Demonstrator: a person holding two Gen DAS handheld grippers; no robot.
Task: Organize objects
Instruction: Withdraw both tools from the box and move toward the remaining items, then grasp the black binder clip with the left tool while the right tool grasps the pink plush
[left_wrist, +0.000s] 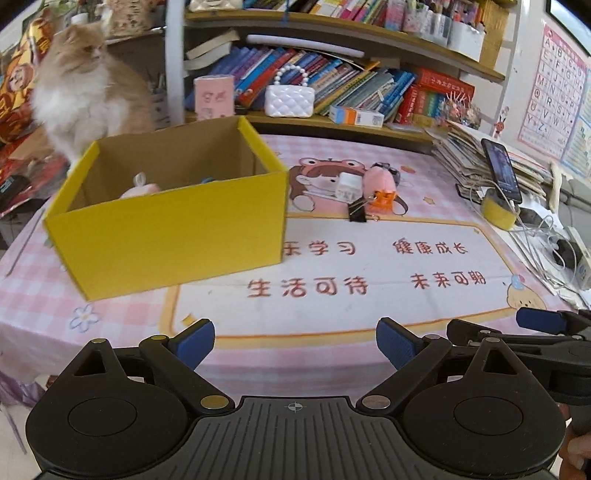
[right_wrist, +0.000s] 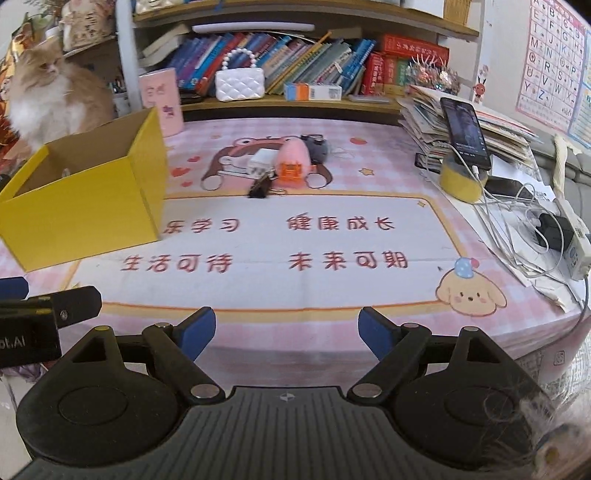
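We hold the left gripper and right gripper wide apart and empty over the near edge of the table, the right one's jaws barely widening, well short of the yellow box meant to collect things. Beside that box wait a binder clip, pink toy and white cube; the mat reads "生活可待".

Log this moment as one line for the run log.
left gripper: open, empty | right gripper: open, empty | box: partly filled | clip, pink toy: on table
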